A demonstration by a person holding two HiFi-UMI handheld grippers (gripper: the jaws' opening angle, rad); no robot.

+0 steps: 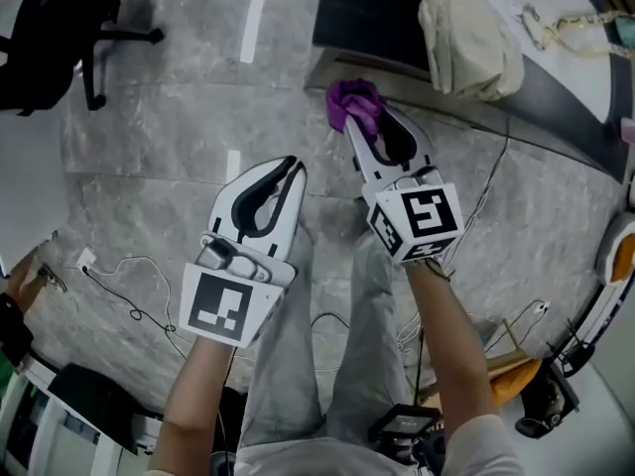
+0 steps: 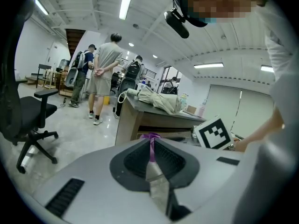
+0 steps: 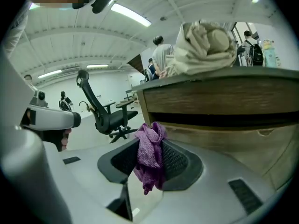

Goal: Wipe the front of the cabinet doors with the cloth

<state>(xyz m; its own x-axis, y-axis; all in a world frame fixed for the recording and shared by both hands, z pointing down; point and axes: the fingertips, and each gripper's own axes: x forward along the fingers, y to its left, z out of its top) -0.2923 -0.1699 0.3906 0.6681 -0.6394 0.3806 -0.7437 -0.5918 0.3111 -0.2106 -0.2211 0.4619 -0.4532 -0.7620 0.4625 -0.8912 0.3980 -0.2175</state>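
A purple cloth (image 1: 354, 104) is pinched in my right gripper (image 1: 363, 119), which is shut on it. In the right gripper view the cloth (image 3: 150, 154) bunches up between the jaws and hangs down, just short of the wooden cabinet front (image 3: 224, 107) under the desk. The cabinet (image 1: 369, 23) lies at the top of the head view, close ahead of the cloth. My left gripper (image 1: 294, 170) hovers lower left of the right one, shut with nothing in it. From the left gripper view, the cloth (image 2: 150, 137) shows just past the closed jaws, in front of the cabinet (image 2: 140, 120).
A beige bag (image 1: 466, 28) lies on the desk top. A black office chair (image 1: 60, 28) stands at the far left. Cables (image 1: 129, 286) trail over the grey floor. People (image 2: 105, 78) stand further off in the room.
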